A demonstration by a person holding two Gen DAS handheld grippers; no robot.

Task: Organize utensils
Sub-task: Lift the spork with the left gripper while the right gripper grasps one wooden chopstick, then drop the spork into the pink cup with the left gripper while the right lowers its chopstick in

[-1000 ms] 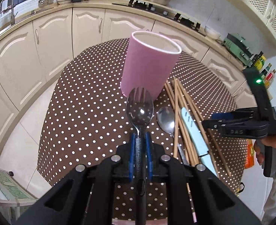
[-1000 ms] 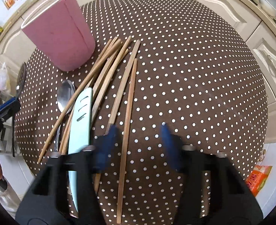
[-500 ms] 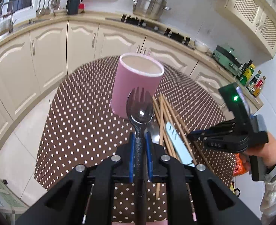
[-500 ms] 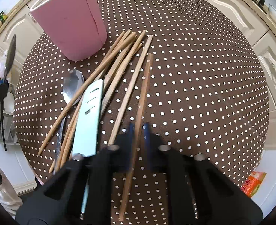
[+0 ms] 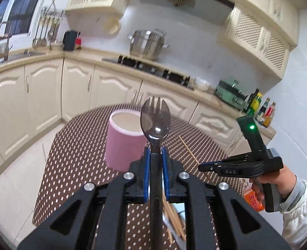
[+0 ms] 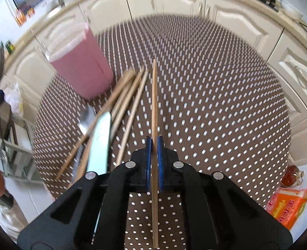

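My left gripper (image 5: 155, 156) is shut on a steel spork (image 5: 155, 123), held up high with its head pointing away, above and in front of the pink cylindrical holder (image 5: 124, 143) on the dotted table. My right gripper (image 6: 154, 145) is shut on a single wooden chopstick (image 6: 154, 104), lifted off the table and pointing forward. The right gripper (image 5: 203, 167) also shows in the left wrist view with the chopstick (image 5: 187, 149). The pink holder (image 6: 80, 66) stands at the far left. Several chopsticks (image 6: 128, 95), a pale green knife (image 6: 100, 141) and a spoon (image 6: 86, 118) lie beside it.
The round table has a brown polka-dot cloth (image 6: 216, 95). Cream kitchen cabinets (image 5: 45, 95) curve around it. An orange packet (image 6: 288, 206) lies on the floor at the right. A steel pot (image 5: 147, 43) sits on the stove behind.
My right gripper has closed on one chopstick and lifted it off the table. My left gripper has raised the spork higher and tilted up, away from the holder.
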